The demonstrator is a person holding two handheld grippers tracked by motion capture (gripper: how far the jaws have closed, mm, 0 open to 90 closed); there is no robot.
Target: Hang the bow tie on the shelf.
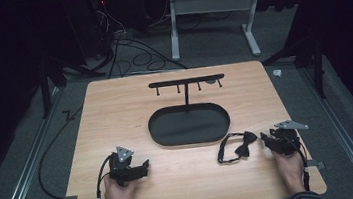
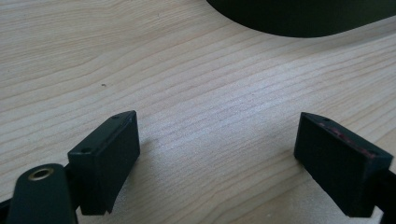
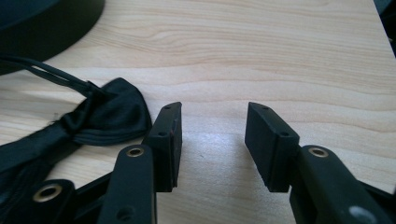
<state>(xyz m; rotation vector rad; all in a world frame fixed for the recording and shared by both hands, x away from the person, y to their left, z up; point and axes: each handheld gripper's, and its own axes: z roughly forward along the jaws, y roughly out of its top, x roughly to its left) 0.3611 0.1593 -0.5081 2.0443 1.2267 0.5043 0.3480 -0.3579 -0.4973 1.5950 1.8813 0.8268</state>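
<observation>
Looking down from the high view, a wooden bench (image 1: 116,116) is carrying a black oval tray (image 1: 168,130) with a hook stand (image 1: 186,82) rising at its far edge. A black bow tie (image 1: 244,144) with its looped strap is lying on the bench just right of the tray and near the right hand-held gripper (image 1: 264,137). The left hand-held gripper (image 1: 144,166) is resting on bare wood, well apart from the tie.

In the left gripper view, the jaws are standing wide over empty bench, with the tray's edge (image 2: 299,23) cut off at the top.

In the right gripper view, the jaws are standing moderately apart, holding nothing, with the bow tie (image 3: 109,116) lying just beside the left jaw. Its strap is running out of frame.

Judged as soft, light and limp, the tie should be taken at its centre knot; the strap may trail and snag. The clasp is too small to make out.
</observation>
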